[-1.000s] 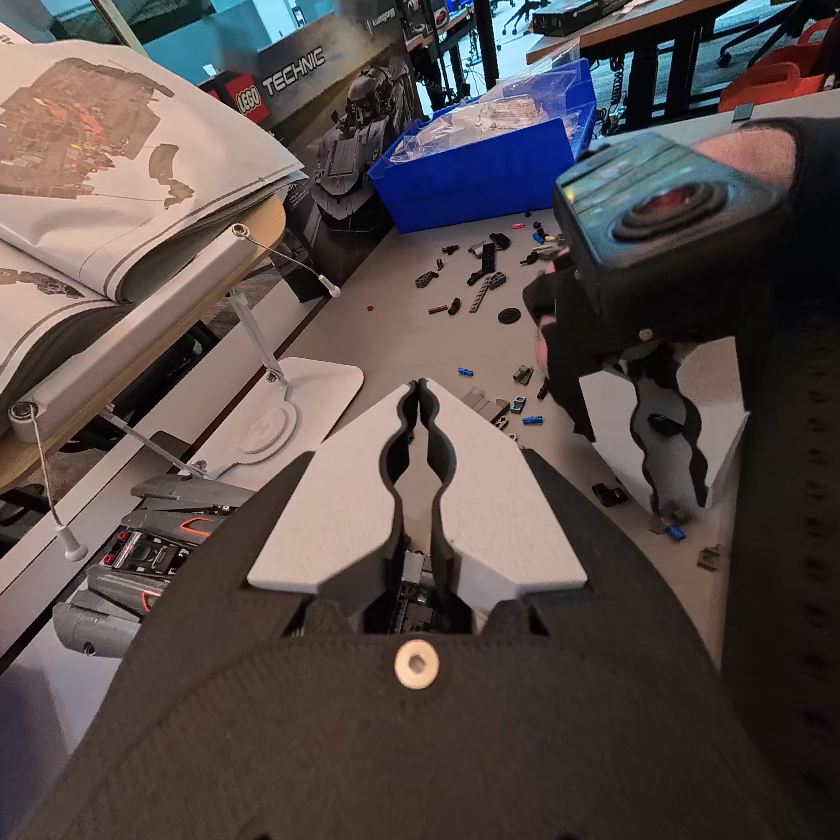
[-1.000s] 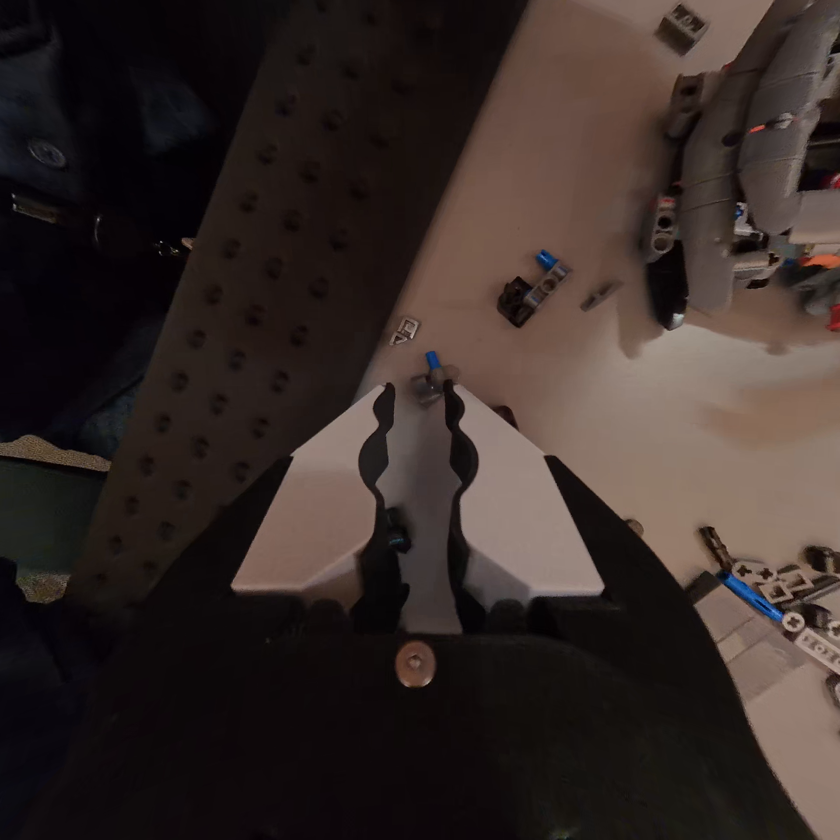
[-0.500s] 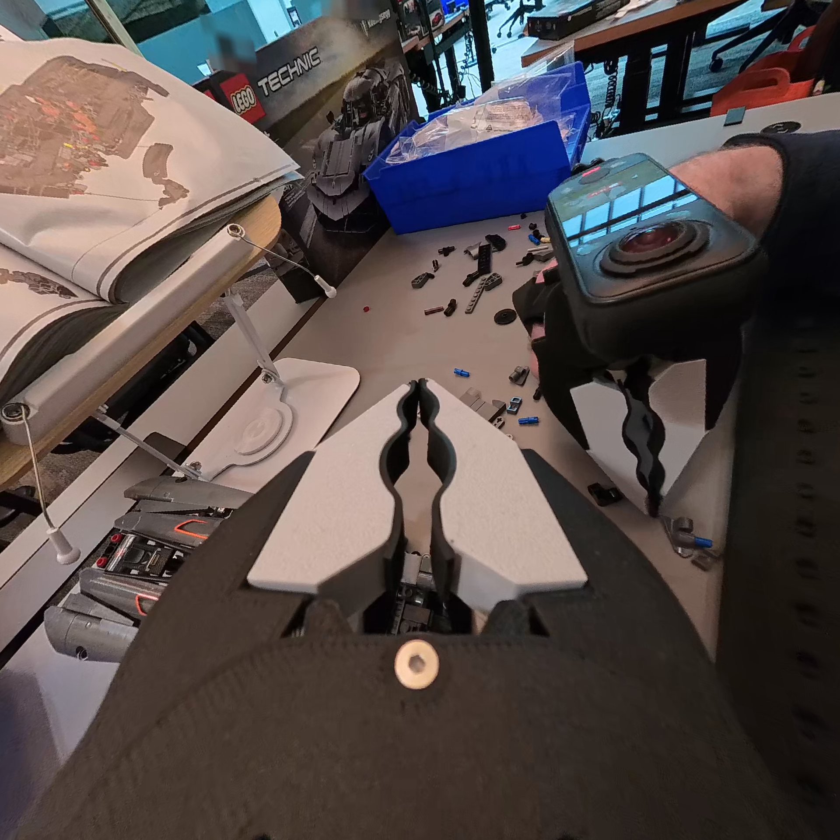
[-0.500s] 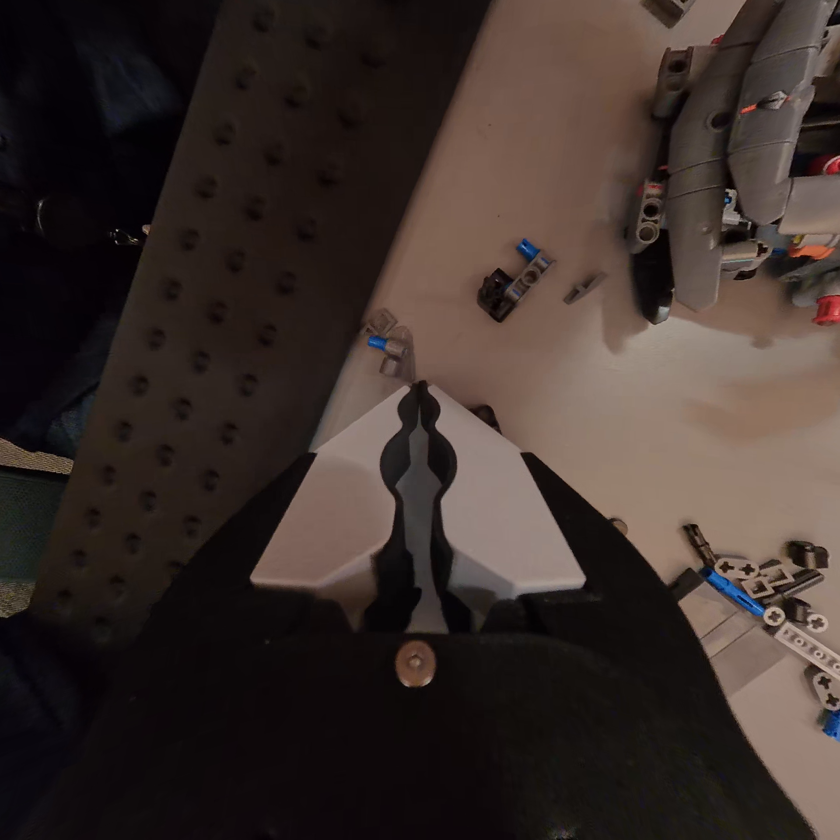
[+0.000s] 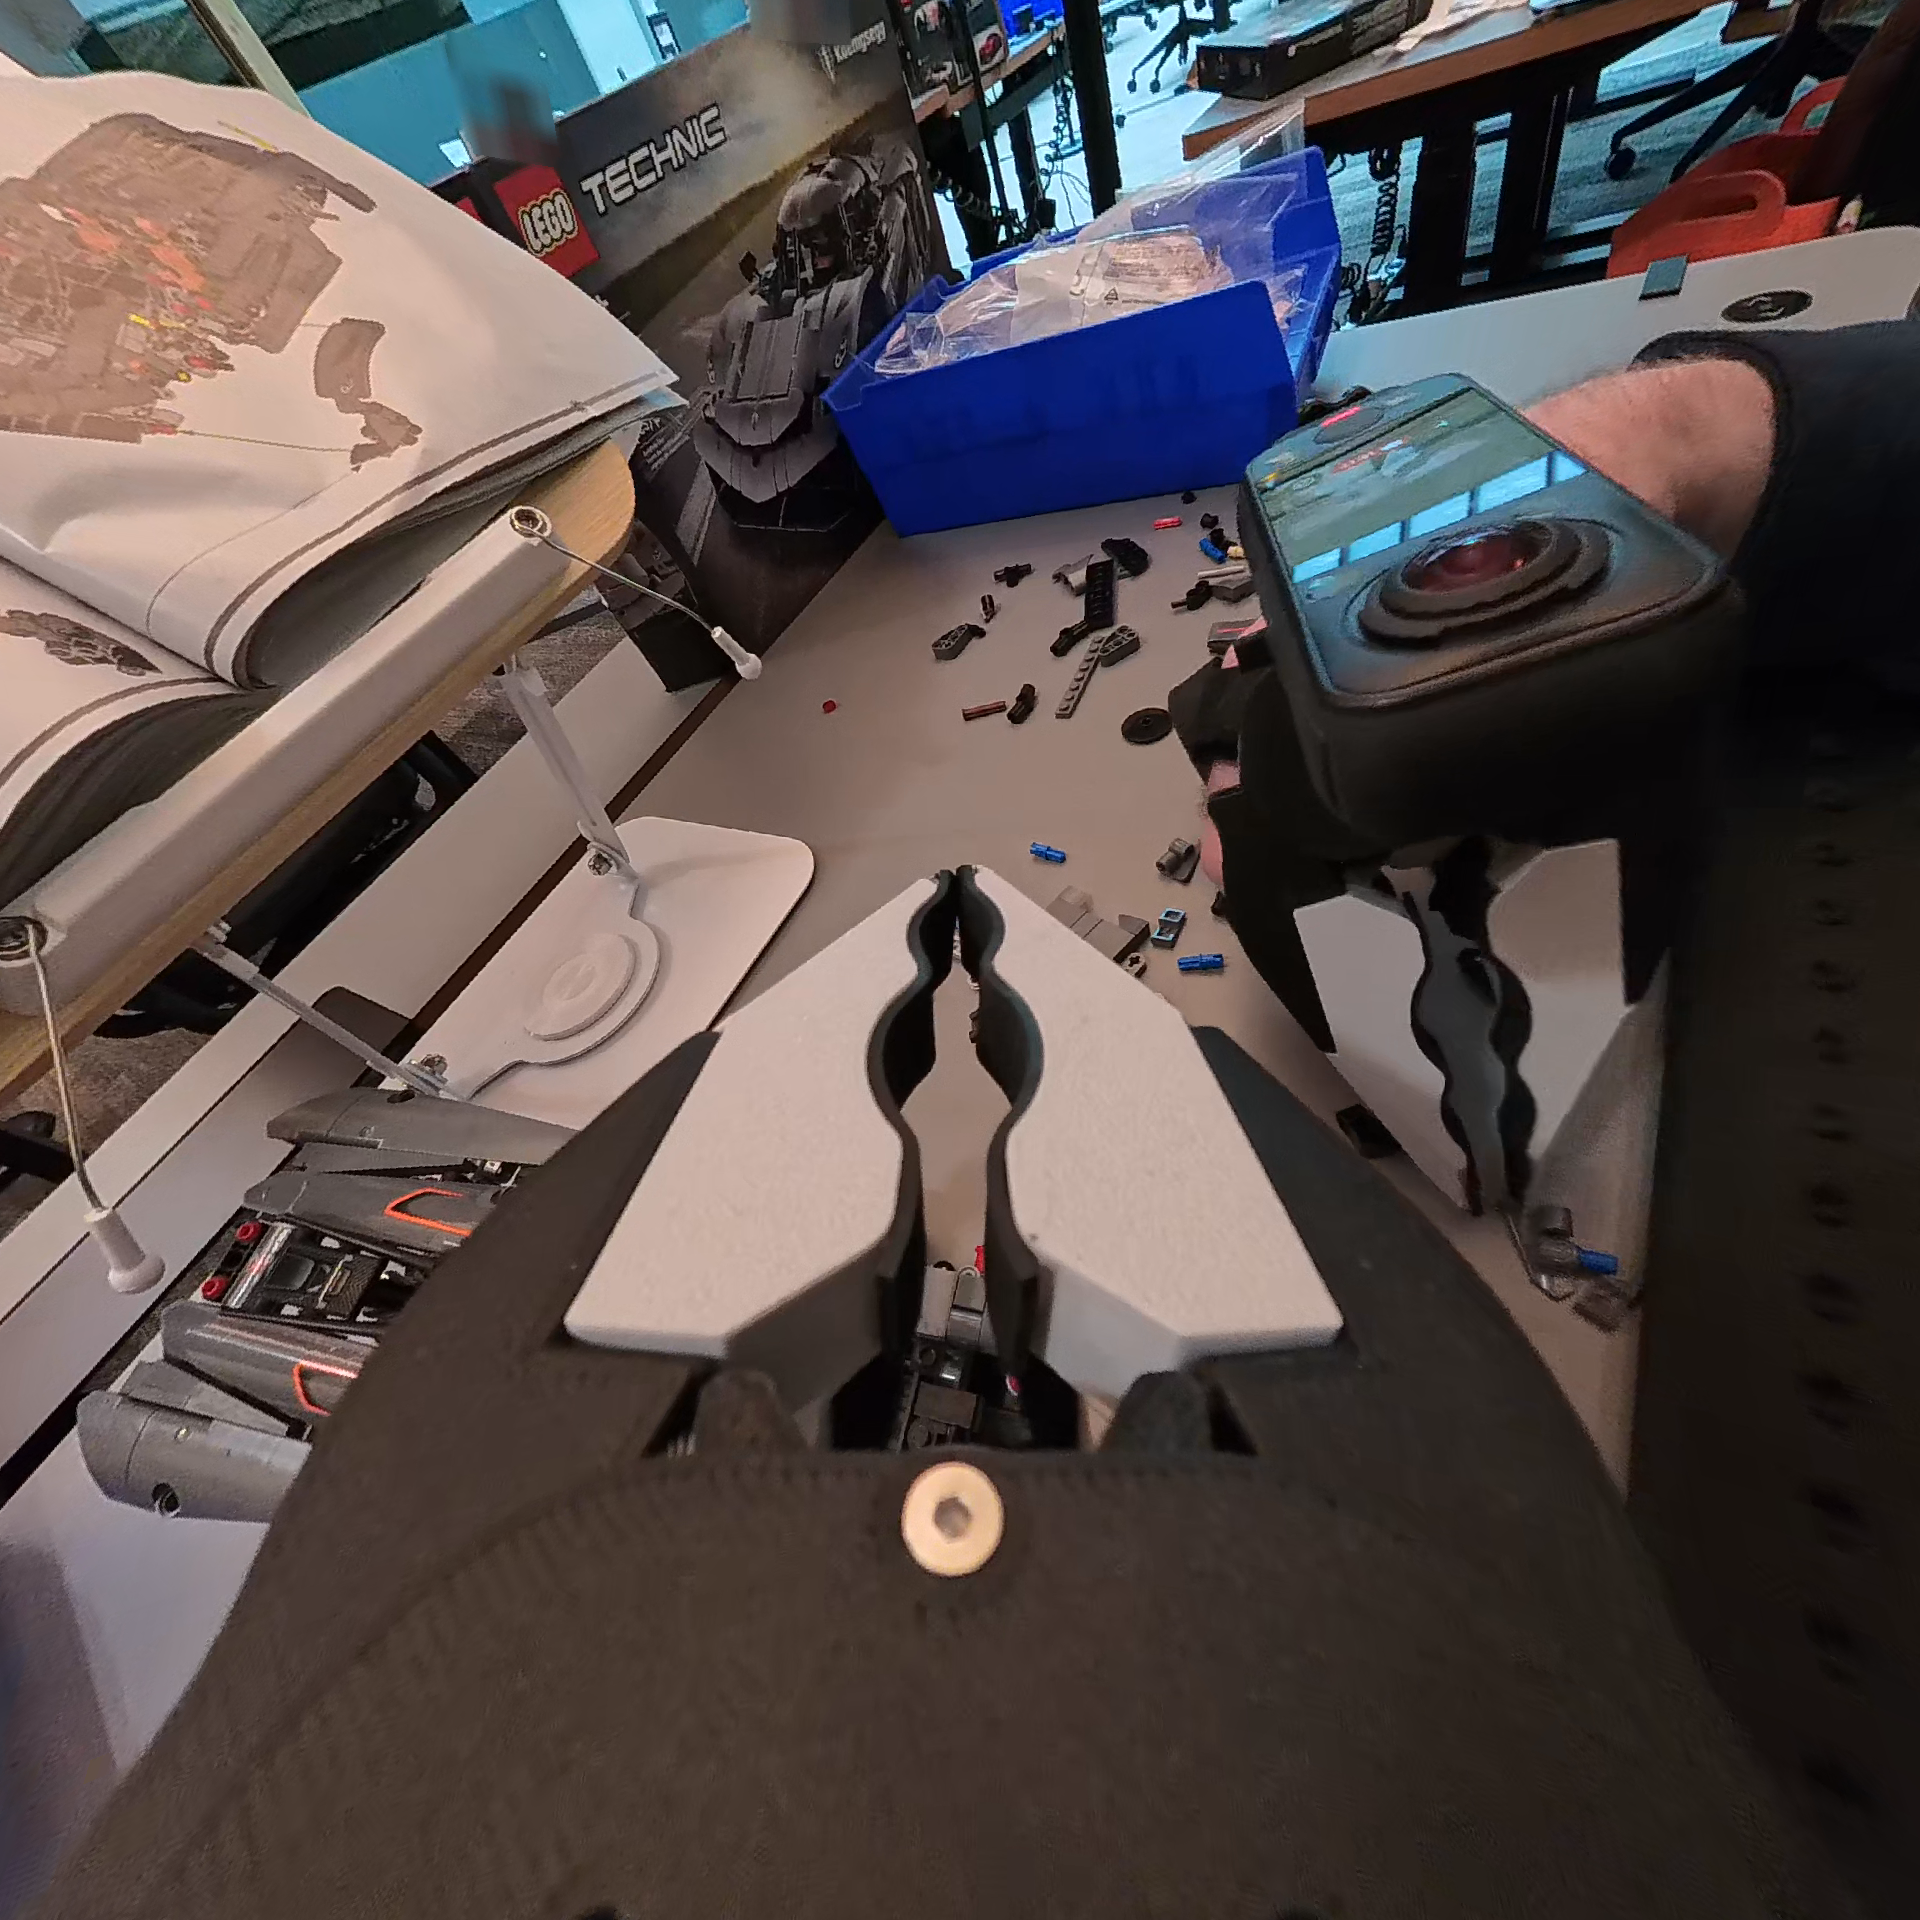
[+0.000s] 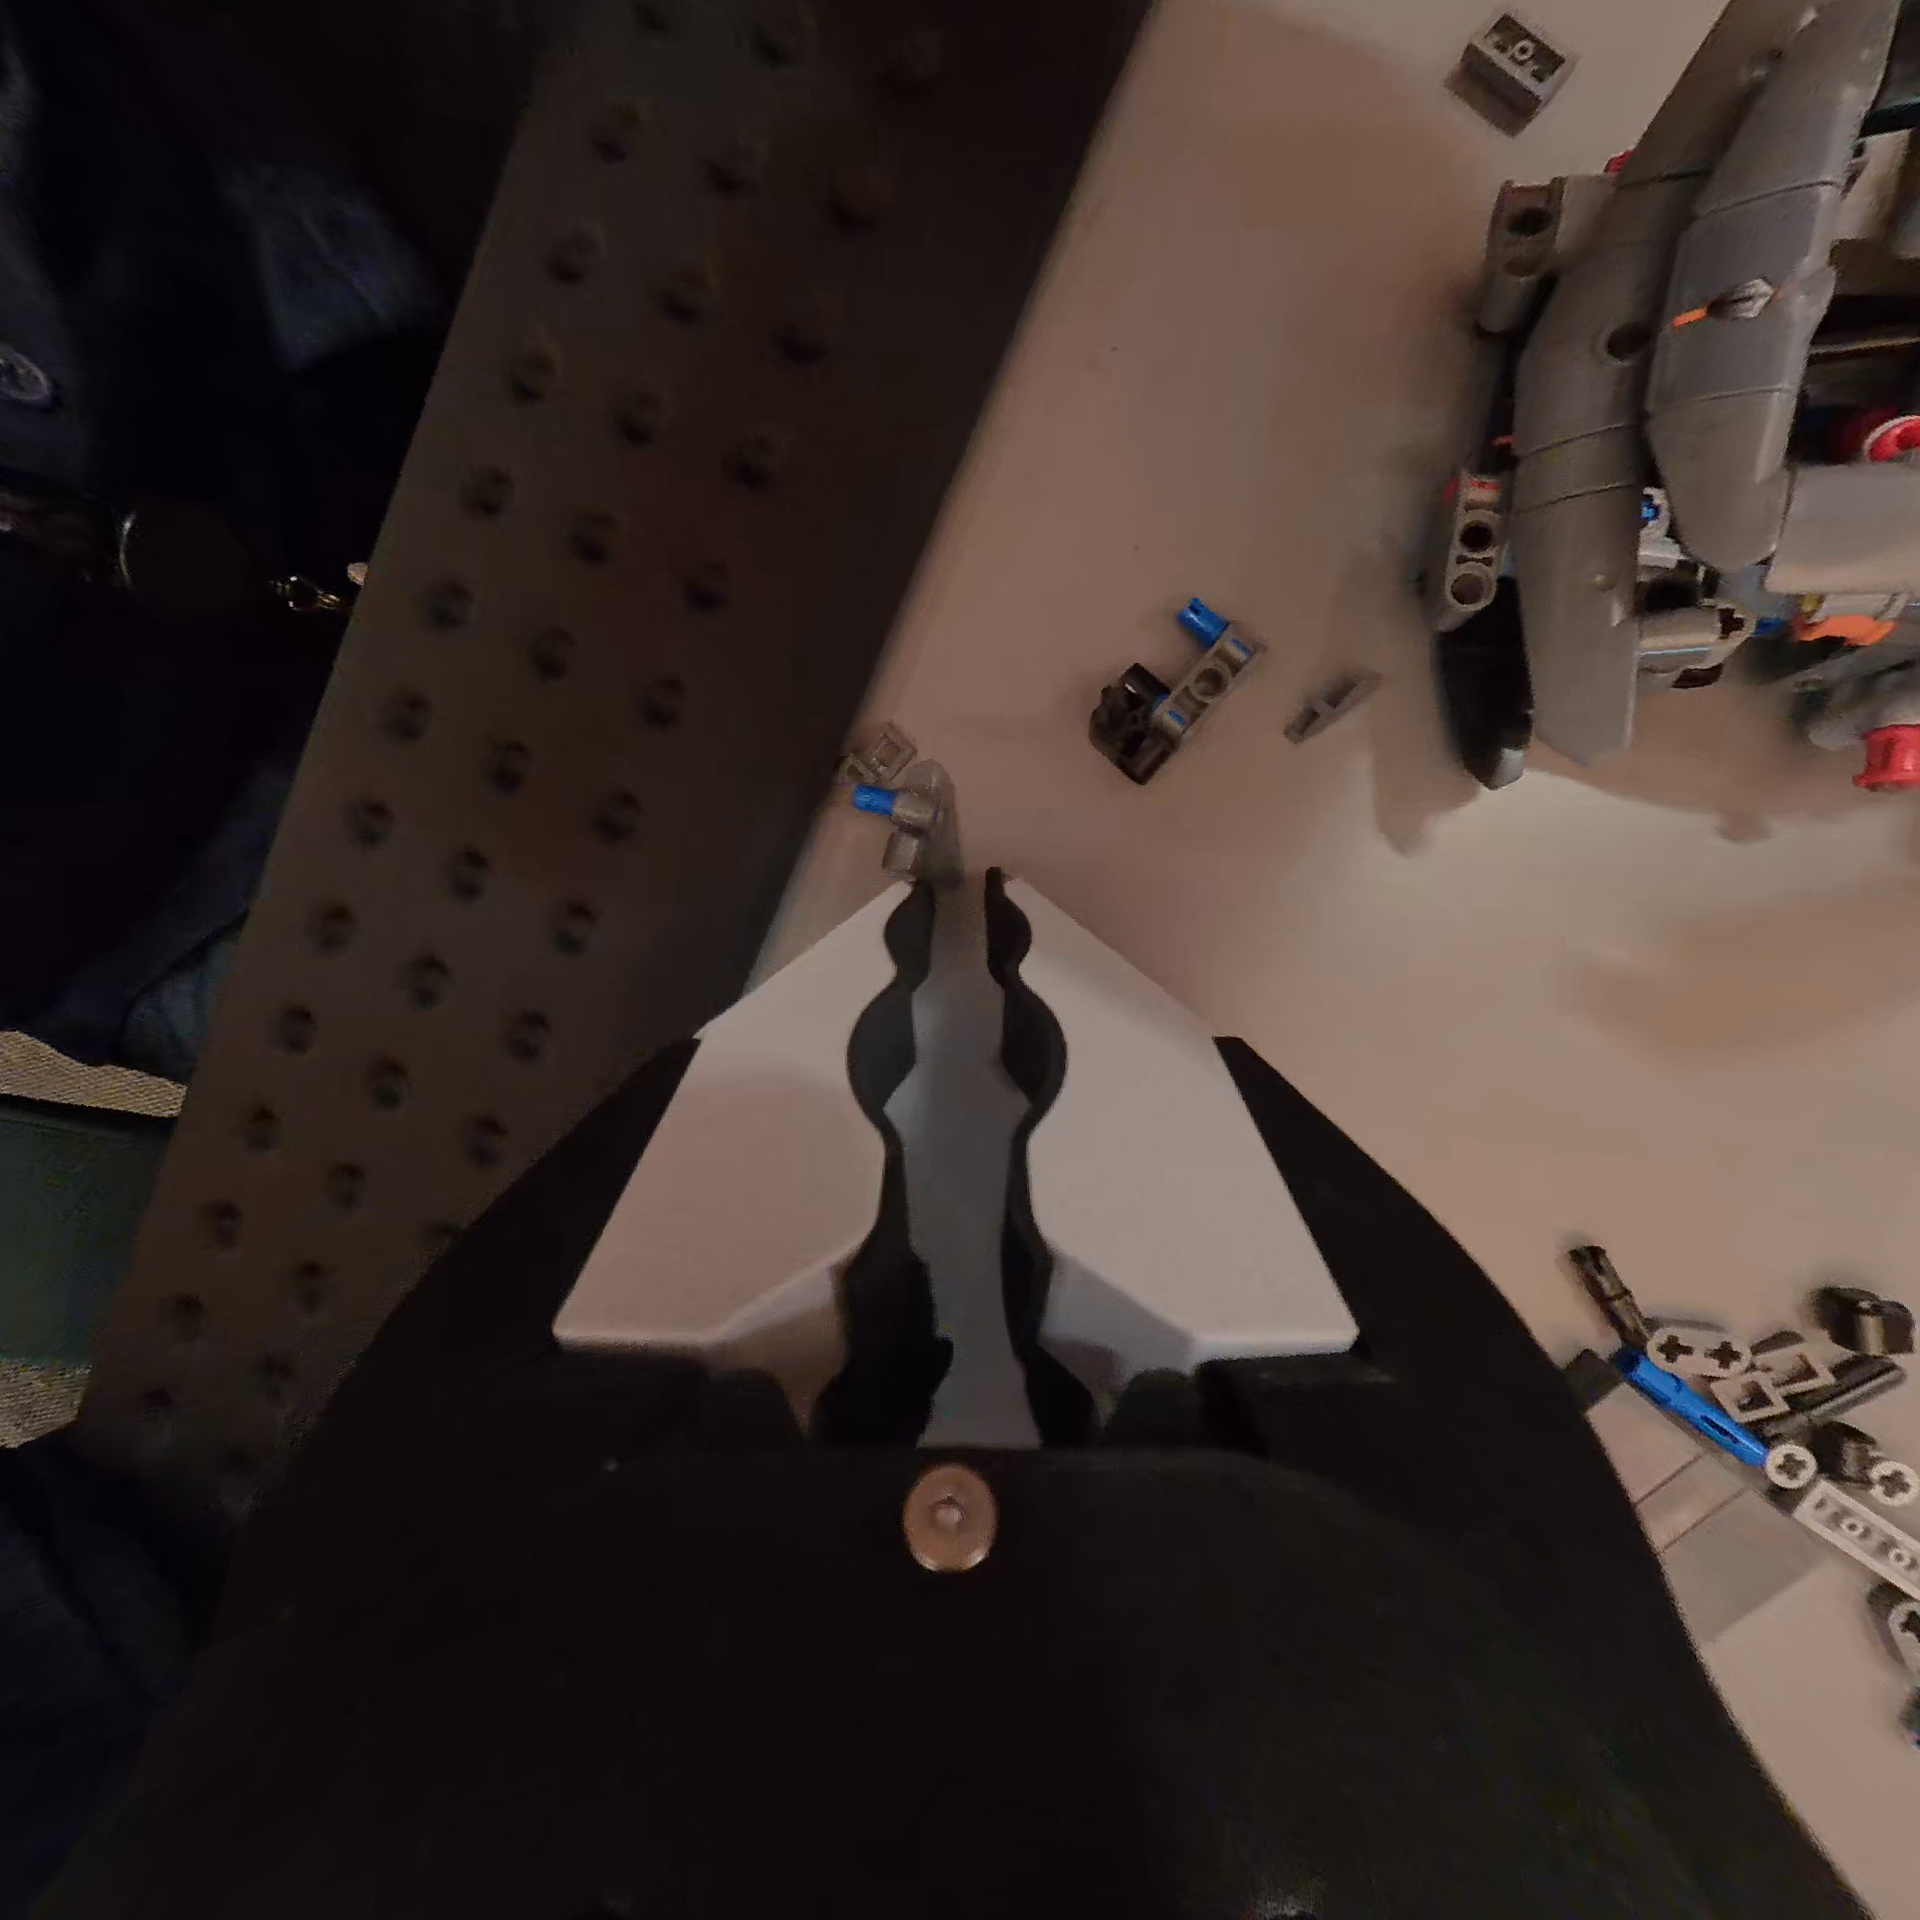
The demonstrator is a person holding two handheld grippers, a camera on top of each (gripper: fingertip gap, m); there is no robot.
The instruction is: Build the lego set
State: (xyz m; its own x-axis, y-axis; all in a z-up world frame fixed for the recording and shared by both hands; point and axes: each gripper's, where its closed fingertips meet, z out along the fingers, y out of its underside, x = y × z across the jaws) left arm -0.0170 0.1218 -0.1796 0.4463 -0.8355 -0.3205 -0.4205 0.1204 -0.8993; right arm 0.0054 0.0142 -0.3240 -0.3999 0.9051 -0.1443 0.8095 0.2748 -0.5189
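left wrist view: left gripper (image 5: 958, 883) pressed together, tips touching, holding nothing, above the grey car model (image 5: 312, 1340).

right wrist view: right gripper (image 6: 954, 888) slightly spread, just beside the small grey piece with blue pin (image 6: 902, 812). better to open wider, slide around it, then pinch softly near the table (image 6: 1195, 935) edge.

Bin (image 5: 1070, 416) behind scattered pieces (image 5: 1081, 644); model (image 5: 312, 1299) left of them.
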